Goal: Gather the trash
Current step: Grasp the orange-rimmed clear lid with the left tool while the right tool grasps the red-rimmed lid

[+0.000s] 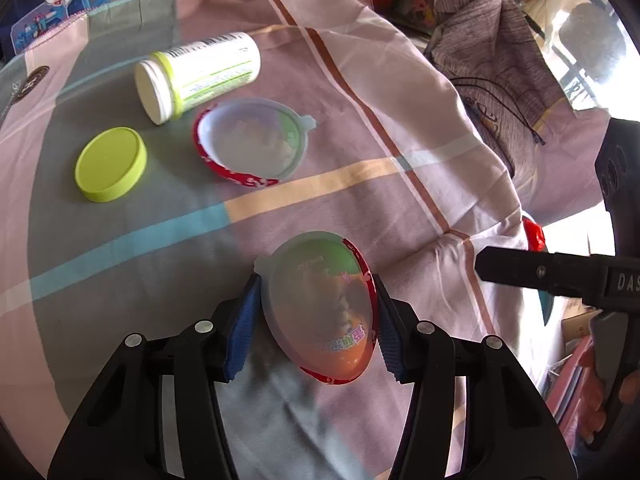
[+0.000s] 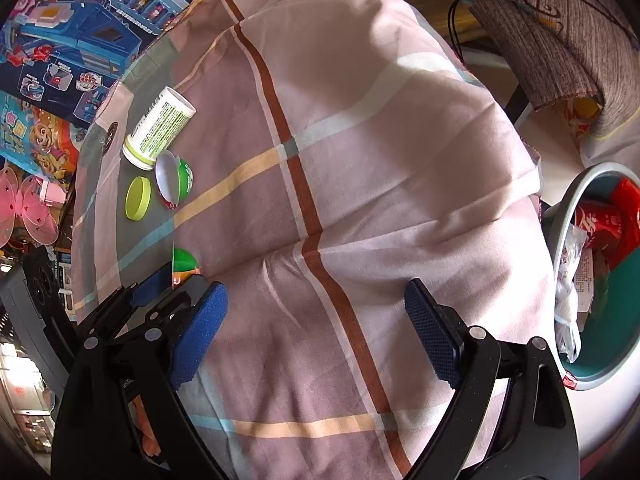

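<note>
On my left wrist view, the left tongs (image 1: 318, 312) have their 2 blue pads (image 1: 242, 328) against opposite edges of a translucent egg-shaped capsule half (image 1: 320, 304) with a red printed rim. It sits tilted between the fingers, at about half their spread, and I read it as gripped. Whether it has left the cloth I cannot tell.

Beyond it on the checked cloth (image 1: 360, 80) covering the surface lie 3 more pieces: a second capsule half (image 1: 252, 140), hollow side up; a lime-green cap (image 1: 111, 164) just left of it, lying flat; and a white bottle (image 1: 198, 76) with a green label, on its side and uncapped, its mouth close to that second half.

On my right wrist view, the right tongs (image 2: 316, 320) stand wide apart with nothing between the pads, only bare cloth beneath them. At the right edge is a round bin (image 2: 568, 216) with a pale rim and teal inside, already holding a red wrapper (image 2: 608, 220) and crumpled white packaging (image 2: 572, 280). The bottle, cap and open half show in a cluster well away at upper left, with the left tongs and the green side of the held half at lower left.

Toy boxes (image 2: 80, 40) stand behind the surface's far edge.
</note>
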Motion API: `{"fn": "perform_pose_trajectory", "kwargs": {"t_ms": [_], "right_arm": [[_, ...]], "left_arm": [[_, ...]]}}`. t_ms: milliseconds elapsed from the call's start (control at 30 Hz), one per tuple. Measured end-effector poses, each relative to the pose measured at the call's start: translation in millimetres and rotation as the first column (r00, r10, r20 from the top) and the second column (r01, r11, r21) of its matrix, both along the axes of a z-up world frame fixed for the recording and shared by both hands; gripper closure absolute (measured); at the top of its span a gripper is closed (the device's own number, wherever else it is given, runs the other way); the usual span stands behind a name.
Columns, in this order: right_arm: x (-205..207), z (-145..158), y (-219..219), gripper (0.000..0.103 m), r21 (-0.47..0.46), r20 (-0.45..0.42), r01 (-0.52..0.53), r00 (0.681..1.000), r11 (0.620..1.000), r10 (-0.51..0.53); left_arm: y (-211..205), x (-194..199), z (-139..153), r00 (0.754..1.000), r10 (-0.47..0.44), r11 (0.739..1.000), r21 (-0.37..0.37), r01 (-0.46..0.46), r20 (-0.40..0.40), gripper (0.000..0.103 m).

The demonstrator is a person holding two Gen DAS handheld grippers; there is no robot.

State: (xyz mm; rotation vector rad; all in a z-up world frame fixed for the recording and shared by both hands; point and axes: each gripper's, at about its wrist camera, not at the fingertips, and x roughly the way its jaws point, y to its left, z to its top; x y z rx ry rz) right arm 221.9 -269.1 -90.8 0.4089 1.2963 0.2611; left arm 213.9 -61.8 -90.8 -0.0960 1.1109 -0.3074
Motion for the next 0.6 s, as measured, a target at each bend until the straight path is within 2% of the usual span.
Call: {"fn": "perform_pose_trajectory", "kwargs": {"t_ms": [267, 600], "right_arm": [[17, 11, 34, 0.017, -0.030, 0.019, -0.061, 0.998, 0.998, 0.061], [61, 25, 124, 0.017, -0.113, 0.074, -0.215, 0.972, 0.970, 0.224]], "left_arm": [[44, -3, 15, 0.997, 0.068, 0.998, -0.014, -0.068, 0.042, 0.049], [121, -2, 30, 0.980, 0.180, 0.984, -0.033, -0.177, 0.086, 0.048]]}}
